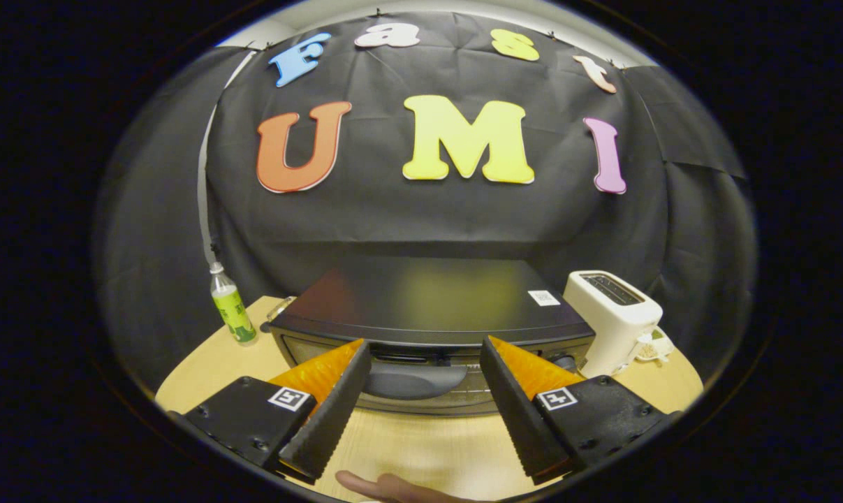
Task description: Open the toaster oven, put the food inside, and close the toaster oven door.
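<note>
A black toaster oven point(428, 300) stands on the wooden table point(421, 447), its door shut, just ahead of my fingers. Its dark curved door handle point(413, 381) lies between my two fingertips, a little beyond them. My gripper point(424, 353) is open, its fingers spread wide on either side of the handle and holding nothing. I see the oven's flat top from slightly above.
A white pop-up toaster point(613, 318) stands close to the oven's right side. A small bottle with a green label point(231, 307) stands at the table's left back. A person's fingertip point(386, 485) shows on the table below my fingers.
</note>
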The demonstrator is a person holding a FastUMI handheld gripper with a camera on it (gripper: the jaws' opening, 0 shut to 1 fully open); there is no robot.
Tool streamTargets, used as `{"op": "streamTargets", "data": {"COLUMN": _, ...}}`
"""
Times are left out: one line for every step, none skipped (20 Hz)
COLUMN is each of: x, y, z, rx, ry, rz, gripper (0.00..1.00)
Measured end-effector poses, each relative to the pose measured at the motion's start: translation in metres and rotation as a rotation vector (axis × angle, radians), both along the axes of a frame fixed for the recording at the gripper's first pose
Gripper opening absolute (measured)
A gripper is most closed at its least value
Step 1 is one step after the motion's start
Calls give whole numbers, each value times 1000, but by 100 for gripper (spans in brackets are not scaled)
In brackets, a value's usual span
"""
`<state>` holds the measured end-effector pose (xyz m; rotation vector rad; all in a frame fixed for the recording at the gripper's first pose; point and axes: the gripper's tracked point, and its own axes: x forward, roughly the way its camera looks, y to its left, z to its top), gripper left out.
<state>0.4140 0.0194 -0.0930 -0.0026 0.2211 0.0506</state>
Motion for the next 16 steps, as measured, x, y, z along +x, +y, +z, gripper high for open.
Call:
{"op": "streamTargets", "data": {"x": 6, "y": 4, "z": -4, "rx": 13, "ry": 18, "rz": 6, "gripper": 100}}
{"op": "streamTargets", "data": {"x": 11, "y": 6, "z": -8, "rx": 19, "ry": 38, "rz": 8, "gripper": 100}}
{"op": "streamTargets", "data": {"x": 14, "y": 7, "z": -10, "rx": 25, "ry": 52, "rz": 2, "gripper": 100}}
{"op": "streamTargets", "data": {"x": 9, "y": 8, "z": 0, "rx": 12, "ry": 33, "rz": -11, "gripper": 100}}
{"op": "streamTargets", "data": {"x": 15, "y": 9, "z": -8, "rx": -11, "ry": 34, "rz": -23, "gripper": 100}}
{"op": "streamTargets", "data": {"x": 15, "y": 11, "z": -9, "rx": -35, "ry": 41, "rz": -36, "gripper": 100}}
{"op": "streamTargets", "data": {"x": 16, "y": 12, "z": -11, "rx": -42, "ry": 47, "rz": -38, "gripper": 100}}
{"op": "streamTargets", "data": {"x": 17, "y": 12, "z": -12, "rx": -27, "ry": 49, "rz": -46, "gripper": 100}}
{"op": "streamTargets", "data": {"x": 16, "y": 11, "z": -12, "rx": -11, "ry": 47, "rz": -48, "gripper": 100}}
{"op": "streamTargets", "data": {"x": 18, "y": 10, "z": -13, "rx": 1, "ry": 40, "rz": -45, "gripper": 100}}
{"op": "streamTargets", "data": {"x": 14, "y": 11, "z": -12, "rx": 5, "ry": 35, "rz": -39, "gripper": 100}}
{"op": "streamTargets", "data": {"x": 12, "y": 11, "z": -12, "rx": 8, "ry": 32, "rz": -32, "gripper": 100}}
{"op": "streamTargets", "data": {"x": 10, "y": 11, "z": -14, "rx": 4, "ry": 34, "rz": -27, "gripper": 100}}
{"op": "streamTargets", "data": {"x": 8, "y": 11, "z": -15, "rx": -5, "ry": 40, "rz": -25, "gripper": 100}}
{"op": "streamTargets", "data": {"x": 0, "y": 11, "z": -18, "rx": -7, "ry": 49, "rz": -26, "gripper": 100}}
{"op": "streamTargets", "data": {"x": -6, "y": 10, "z": -21, "rx": -3, "ry": 58, "rz": -27, "gripper": 100}}
